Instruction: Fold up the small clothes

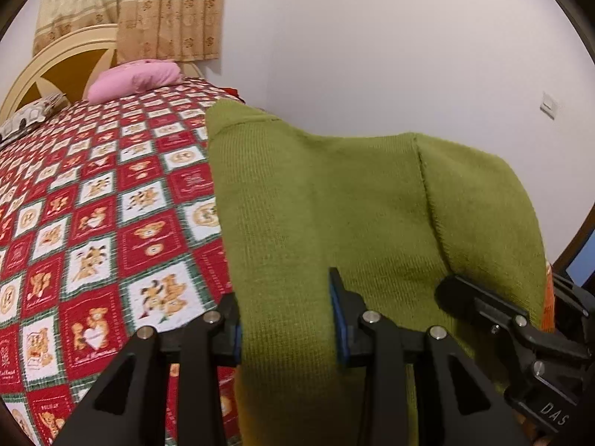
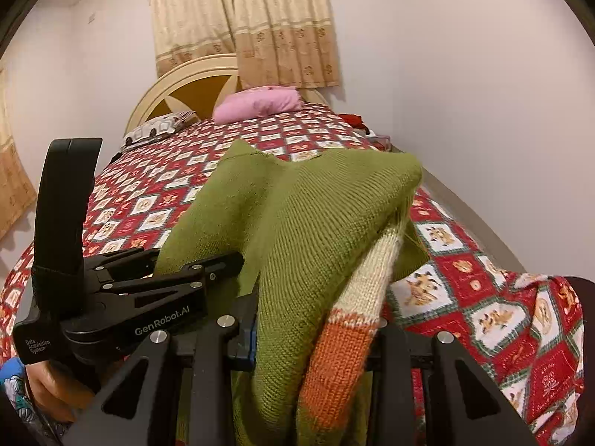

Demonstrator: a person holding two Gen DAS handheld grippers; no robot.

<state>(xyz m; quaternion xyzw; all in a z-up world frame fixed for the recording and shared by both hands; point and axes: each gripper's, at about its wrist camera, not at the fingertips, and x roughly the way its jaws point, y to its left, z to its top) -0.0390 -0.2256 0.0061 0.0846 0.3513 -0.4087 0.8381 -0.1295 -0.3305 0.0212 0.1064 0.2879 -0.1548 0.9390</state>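
A small green knit sweater (image 1: 353, 204) with cream and orange stripes (image 2: 346, 338) hangs lifted above the bed between both grippers. My left gripper (image 1: 288, 330) is shut on a thick bunch of its green fabric; the left gripper also shows at the left of the right wrist view (image 2: 193, 271). My right gripper (image 2: 316, 338) is shut on the sweater's green and striped edge; it appears at the right of the left wrist view (image 1: 494, 316). The two grippers are close side by side. The sweater's far end drapes forward over the bedspread.
The bed has a red, white and green teddy-bear patterned bedspread (image 1: 93, 223). A pink pillow (image 2: 260, 106) and a patterned pillow (image 2: 156, 130) lie by the cream headboard (image 2: 186, 81). A white wall (image 1: 372, 55) runs along the bed's right side. Curtains (image 2: 253, 18) hang behind.
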